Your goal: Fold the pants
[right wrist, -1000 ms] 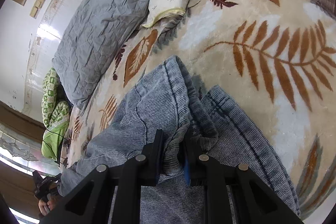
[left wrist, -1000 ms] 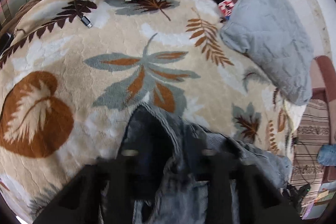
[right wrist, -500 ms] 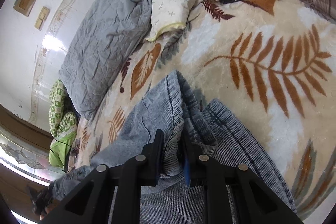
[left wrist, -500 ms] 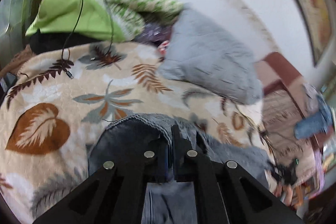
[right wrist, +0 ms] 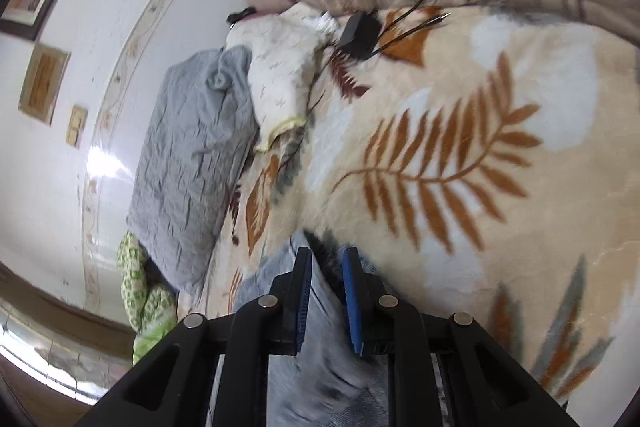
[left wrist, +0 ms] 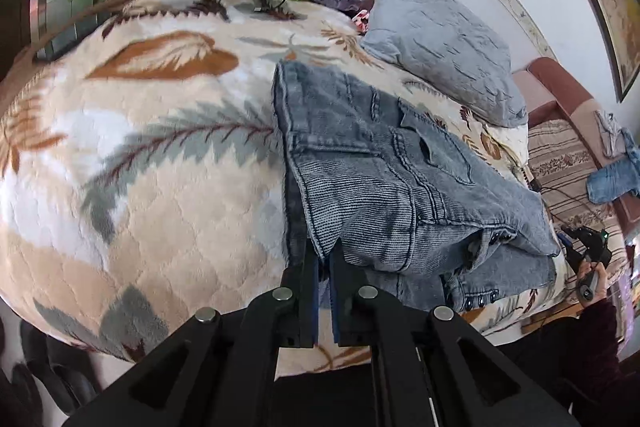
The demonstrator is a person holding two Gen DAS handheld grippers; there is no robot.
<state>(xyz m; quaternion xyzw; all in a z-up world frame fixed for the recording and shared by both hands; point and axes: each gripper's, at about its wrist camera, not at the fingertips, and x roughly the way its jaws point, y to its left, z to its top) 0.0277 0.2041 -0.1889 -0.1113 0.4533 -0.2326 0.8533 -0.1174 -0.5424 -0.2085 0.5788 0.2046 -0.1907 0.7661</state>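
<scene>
No text, label, brand, number or sign can be read anywhere in either view.

The right gripper (right wrist: 326, 259) jaws clamp a fold of blue jeans (right wrist: 316, 359) above a leaf-patterned blanket (right wrist: 500, 227). A grey pillow (right wrist: 192, 163) and black adapter (right wrist: 358, 35) lie beyond.

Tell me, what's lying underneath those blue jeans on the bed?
Under the jeans lies a cream blanket with a leaf print, showing all around them. The folded denim hides a lower layer of itself and the patch of blanket directly beneath.
</scene>
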